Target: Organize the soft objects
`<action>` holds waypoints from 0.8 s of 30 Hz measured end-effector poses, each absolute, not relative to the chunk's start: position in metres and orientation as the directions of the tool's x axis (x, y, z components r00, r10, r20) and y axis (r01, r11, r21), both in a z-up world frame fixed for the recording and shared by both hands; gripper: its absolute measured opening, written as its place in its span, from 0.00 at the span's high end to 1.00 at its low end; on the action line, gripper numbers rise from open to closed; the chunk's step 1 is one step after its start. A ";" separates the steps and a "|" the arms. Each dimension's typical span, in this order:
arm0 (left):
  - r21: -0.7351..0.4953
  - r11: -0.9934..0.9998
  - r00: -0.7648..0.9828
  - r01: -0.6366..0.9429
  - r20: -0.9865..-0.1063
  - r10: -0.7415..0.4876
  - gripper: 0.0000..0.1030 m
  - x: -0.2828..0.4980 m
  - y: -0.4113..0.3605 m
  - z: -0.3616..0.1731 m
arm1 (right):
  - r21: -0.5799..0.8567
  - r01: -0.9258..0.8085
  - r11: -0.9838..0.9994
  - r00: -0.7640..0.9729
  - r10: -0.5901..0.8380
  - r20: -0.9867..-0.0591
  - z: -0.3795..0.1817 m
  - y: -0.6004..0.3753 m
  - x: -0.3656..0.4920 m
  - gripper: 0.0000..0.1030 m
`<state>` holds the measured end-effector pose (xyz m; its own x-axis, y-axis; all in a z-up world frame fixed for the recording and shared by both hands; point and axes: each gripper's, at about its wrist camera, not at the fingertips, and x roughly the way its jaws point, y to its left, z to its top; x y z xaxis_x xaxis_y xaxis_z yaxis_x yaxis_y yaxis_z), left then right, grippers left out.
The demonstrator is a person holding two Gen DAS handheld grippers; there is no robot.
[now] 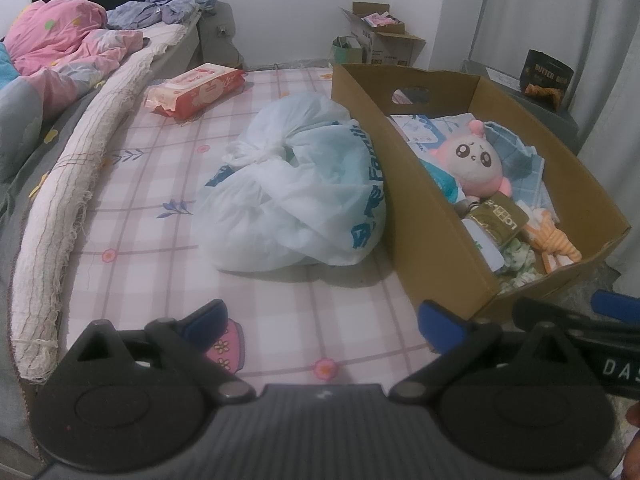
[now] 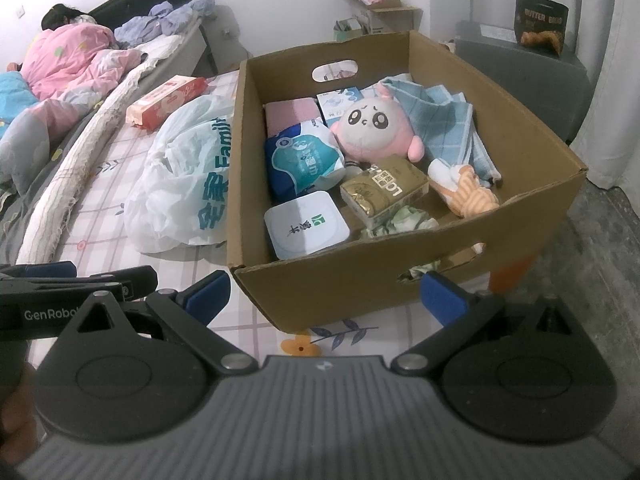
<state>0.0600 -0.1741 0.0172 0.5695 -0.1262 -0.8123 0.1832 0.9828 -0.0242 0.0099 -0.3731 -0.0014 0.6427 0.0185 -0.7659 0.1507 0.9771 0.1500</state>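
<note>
Jaws: left gripper (image 1: 322,322) and right gripper (image 2: 324,296) spread, nothing held | cardboard box (image 2: 400,264) set at bed (image 1: 160,240) edge, plush toy (image 2: 374,126) already collected | plastic bag (image 1: 296,192) touching box wall, judged awaiting sorting.

White bag (image 2: 188,172) reads "Famil" plus blue characters. Black bag (image 2: 540,24): "BUTTER", second word unclear. Gold pack (image 2: 384,190): "LO", upside down. Left gripper (image 2: 40,314) body: "GenRobo". Right gripper (image 1: 616,368) body: "DAS". White tub (image 2: 306,226): characters, unreadable.
</note>
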 end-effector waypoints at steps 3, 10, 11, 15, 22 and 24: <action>-0.023 0.983 0.569 0.183 -0.813 -0.125 0.01 0.060 -0.174 0.017 | 0.147 0.148 0.978 0.643 0.018 -0.766 -0.001 -0.374 0.011 0.01; -0.023 0.983 0.569 0.184 -0.813 -0.126 0.01 0.060 -0.174 0.018 | 0.148 0.146 0.978 0.643 0.020 -0.766 -0.001 -0.374 0.012 0.01; -0.023 0.983 0.570 0.184 -0.812 -0.126 0.01 0.060 -0.174 0.018 | 0.147 0.146 0.978 0.643 0.019 -0.765 -0.001 -0.374 0.012 0.01; -0.023 0.983 0.570 0.184 -0.812 -0.125 0.01 0.060 -0.174 0.017 | 0.148 0.145 0.978 0.643 0.020 -0.765 -0.001 -0.374 0.012 0.01; -0.023 0.983 0.566 0.184 -0.815 -0.125 0.01 0.060 -0.174 0.018 | 0.148 0.145 0.978 0.641 0.020 -0.767 0.000 -0.374 0.012 0.01; -0.023 0.982 0.566 0.185 -0.815 -0.126 0.01 0.060 -0.174 0.018 | 0.147 0.145 0.978 0.642 0.021 -0.767 0.000 -0.374 0.012 0.01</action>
<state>0.0604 -0.1741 0.0179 0.5656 -0.1256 -0.8150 0.1850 0.9825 -0.0230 0.0124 -0.3744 -0.0004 0.6418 0.0206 -0.7666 0.1446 0.9785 0.1473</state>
